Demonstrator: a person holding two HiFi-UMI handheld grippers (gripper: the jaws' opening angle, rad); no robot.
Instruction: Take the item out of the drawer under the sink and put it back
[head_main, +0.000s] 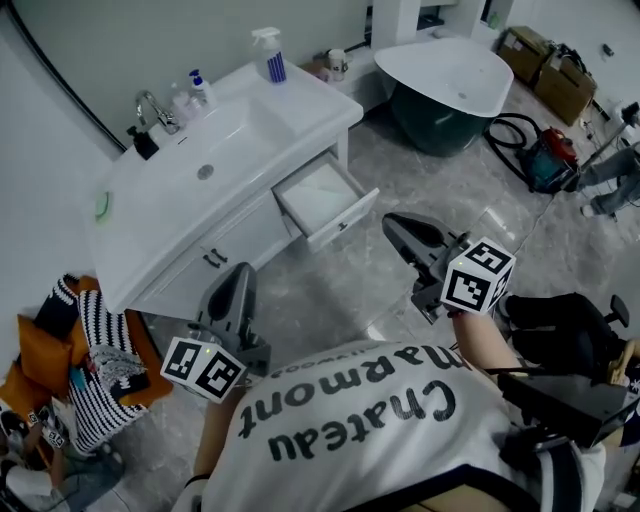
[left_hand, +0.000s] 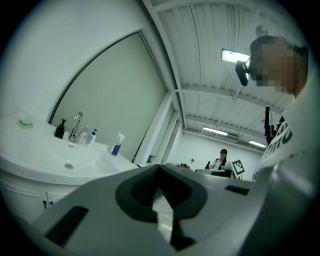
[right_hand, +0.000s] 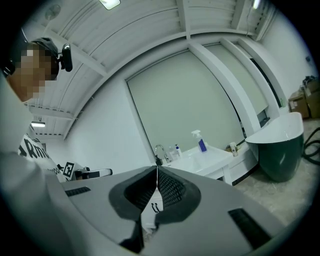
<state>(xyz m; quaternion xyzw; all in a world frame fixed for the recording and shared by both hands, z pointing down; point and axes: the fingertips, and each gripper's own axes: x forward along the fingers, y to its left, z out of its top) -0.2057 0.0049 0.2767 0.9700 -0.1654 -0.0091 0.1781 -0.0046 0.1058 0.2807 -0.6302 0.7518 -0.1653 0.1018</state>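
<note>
Facing the open drawer (head_main: 338, 224) at frame centre, left gripper (head_main: 242, 270) and right gripper (head_main: 391, 221) show fingers (right_hand: 172, 190) closed, empty; part one before reaching in squarely.

- The drawer (head_main: 325, 200) stands open at the vanity's (head_main: 180, 215) right end; its top is uncovered, so you can come in from above or from the front
- Bare floor (head_main: 340, 290) runs from you to the drawer front; your way there is open
- The counter rim (head_main: 300, 135) overhangs the drawer's back part; keep low there
- The bathtub (head_main: 450, 80) stands just beyond the vanity, closing off the far right
- A heap of striped cloth and bags (head_main: 95, 360) crowds the floor on your left
- A black seat (head_main: 560, 335) sits close on your right; a red machine with its hose (head_main: 545, 160) lies farther out
</note>
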